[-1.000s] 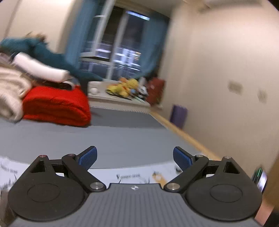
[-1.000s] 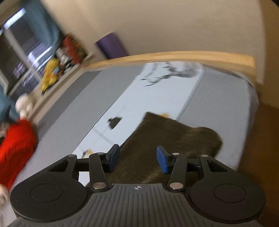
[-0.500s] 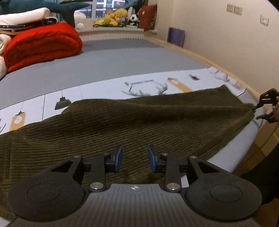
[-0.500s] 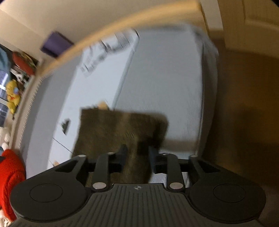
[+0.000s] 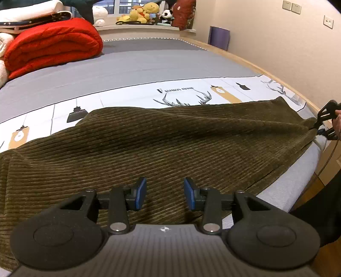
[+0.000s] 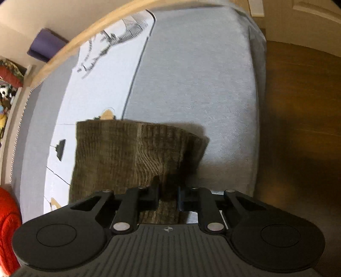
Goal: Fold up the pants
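On the bed (image 5: 149, 64), olive corduroy pants (image 5: 170, 144) lie spread; right gripper (image 6: 168, 198) has just closed, pinching the hem, while left gripper (image 5: 165, 192) hovers unclenched, jaws just widened, nothing clamped. Risk: one-sided pull skews the fold, hem may slip.

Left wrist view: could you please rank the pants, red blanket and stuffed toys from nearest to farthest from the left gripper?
From the left gripper:
1. Pants, spread directly beneath its fingers.
2. Red blanket, rolled, far left on the bed.
3. Stuffed toys, on the window ledge beyond.
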Demonstrator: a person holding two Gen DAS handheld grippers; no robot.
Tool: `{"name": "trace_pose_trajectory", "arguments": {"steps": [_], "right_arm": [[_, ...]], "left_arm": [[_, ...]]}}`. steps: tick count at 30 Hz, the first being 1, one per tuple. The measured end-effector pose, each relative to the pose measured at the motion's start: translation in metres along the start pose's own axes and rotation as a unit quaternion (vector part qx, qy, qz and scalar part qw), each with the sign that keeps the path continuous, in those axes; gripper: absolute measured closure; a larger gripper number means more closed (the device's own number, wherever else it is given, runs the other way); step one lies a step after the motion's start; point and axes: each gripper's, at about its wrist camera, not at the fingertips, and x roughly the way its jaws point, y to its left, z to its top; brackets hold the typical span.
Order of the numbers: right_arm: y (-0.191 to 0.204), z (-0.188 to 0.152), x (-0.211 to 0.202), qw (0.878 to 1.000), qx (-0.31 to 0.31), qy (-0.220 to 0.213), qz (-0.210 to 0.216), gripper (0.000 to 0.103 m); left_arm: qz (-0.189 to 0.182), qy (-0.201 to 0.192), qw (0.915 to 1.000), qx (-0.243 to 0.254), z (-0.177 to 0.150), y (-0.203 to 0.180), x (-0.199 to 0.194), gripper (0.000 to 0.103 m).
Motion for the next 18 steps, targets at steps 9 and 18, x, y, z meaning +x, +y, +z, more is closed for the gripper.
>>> {"name": "trace_pose_trajectory", "arguments": {"steps": [9,18], "right_arm": [[0.139,-0.138,-0.133,0.907,-0.321,-0.244,0.120,0.090],[0.172,-0.448,-0.123,0.565,-0.801,-0.038,0.192,0.088]], "left_arm": [[0.030,-0.008,0.9986,-0.044,-0.005,0.030,-0.029,0.060],[0.062,0.014,0.9875,-0.144,-0.020,0.091,-0.054,0.054]]}}
